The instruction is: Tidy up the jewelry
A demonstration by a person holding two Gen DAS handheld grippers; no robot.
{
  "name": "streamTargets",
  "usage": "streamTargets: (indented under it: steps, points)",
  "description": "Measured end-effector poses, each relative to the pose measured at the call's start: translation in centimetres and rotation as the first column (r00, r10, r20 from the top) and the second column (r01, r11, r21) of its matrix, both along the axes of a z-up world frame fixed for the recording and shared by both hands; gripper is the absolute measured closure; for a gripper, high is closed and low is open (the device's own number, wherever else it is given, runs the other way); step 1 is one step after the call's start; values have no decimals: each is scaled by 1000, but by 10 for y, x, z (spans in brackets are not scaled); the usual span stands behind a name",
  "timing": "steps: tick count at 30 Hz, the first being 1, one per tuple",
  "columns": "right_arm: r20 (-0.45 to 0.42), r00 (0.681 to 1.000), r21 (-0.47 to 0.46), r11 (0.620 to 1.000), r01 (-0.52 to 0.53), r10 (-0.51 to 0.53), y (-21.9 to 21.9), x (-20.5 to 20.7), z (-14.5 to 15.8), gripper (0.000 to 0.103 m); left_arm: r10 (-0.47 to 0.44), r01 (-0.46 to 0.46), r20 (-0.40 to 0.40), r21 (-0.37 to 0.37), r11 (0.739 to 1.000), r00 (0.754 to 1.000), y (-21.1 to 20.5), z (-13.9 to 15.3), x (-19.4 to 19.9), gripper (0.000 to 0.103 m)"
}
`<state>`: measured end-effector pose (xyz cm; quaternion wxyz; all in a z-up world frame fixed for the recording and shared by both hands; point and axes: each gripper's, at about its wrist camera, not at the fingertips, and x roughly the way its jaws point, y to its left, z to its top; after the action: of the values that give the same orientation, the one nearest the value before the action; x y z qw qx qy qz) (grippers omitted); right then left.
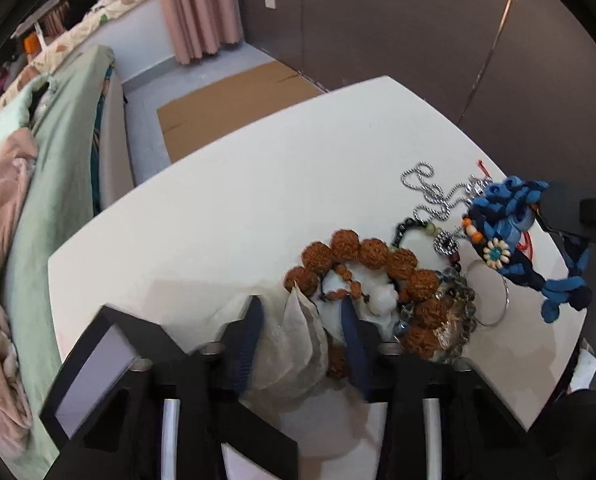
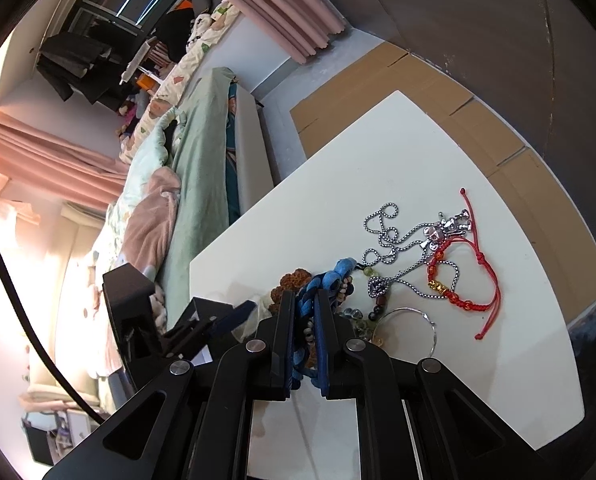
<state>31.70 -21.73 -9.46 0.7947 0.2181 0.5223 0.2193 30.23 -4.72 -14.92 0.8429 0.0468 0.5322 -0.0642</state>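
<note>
**A:** White tabletop (image 1: 238,200) under both cameras, was it? What sat nearest?

**B:** Yes. Nearest the left tool (image 1: 301,304) lay a sheer pouch (image 1: 294,344), standing up between its two blue pads. The jaws were partly apart with the pouch filling most of the gap. I couldn't tell whether the pads actually pressed on it.

**A:** And the right tool (image 2: 303,300)?

**B:** Closed tight on a blue braid (image 2: 337,270), which ran up between the pads and out past the tips. It had a small shell flower and orange beads on it, and its knotted end hung above the tabletop's right side.

**A:** Where was the rest of the jewelry?

**B:** Just beyond the pouch, a ring of big brown beads (image 1: 369,254) touched it, with a white ball and a strand of smaller beads inside the ring. Clear glass beads (image 1: 457,304) lay against its right side, beside a thin hoop (image 2: 417,320). Farther on were a dark bead string and a silver chain (image 1: 429,196) in loose curls. A red cord (image 2: 485,280) lay tangled with the chain near the far right edge.

**A:** Beyond the tabletop?

**B:** Flat cardboard (image 1: 226,108) on the floor, a bed (image 1: 58,152) with green and pink covers on the left, then a pink curtain (image 1: 198,8) and a dark wall.
</note>
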Motion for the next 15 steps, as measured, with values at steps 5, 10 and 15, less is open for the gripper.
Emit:
streamTargets:
  steps: [5, 10, 15]
  points:
    - [6, 1000, 2, 1000, -6, 6, 1, 0, 0, 92, 65, -62, 19, -143, 988, 998, 27, 13, 1, 103]
    - [15, 1000, 24, 1000, -20, 19, 8, -2, 3, 92, 89, -71, 63, -242, 968, 994, 41, 36, -7, 103]
    - [45, 998, 44, 998, -52, 50, 21, -7, 10, 92, 109, -64, 135, -303, 951, 985, 54, 67, -24, 103]
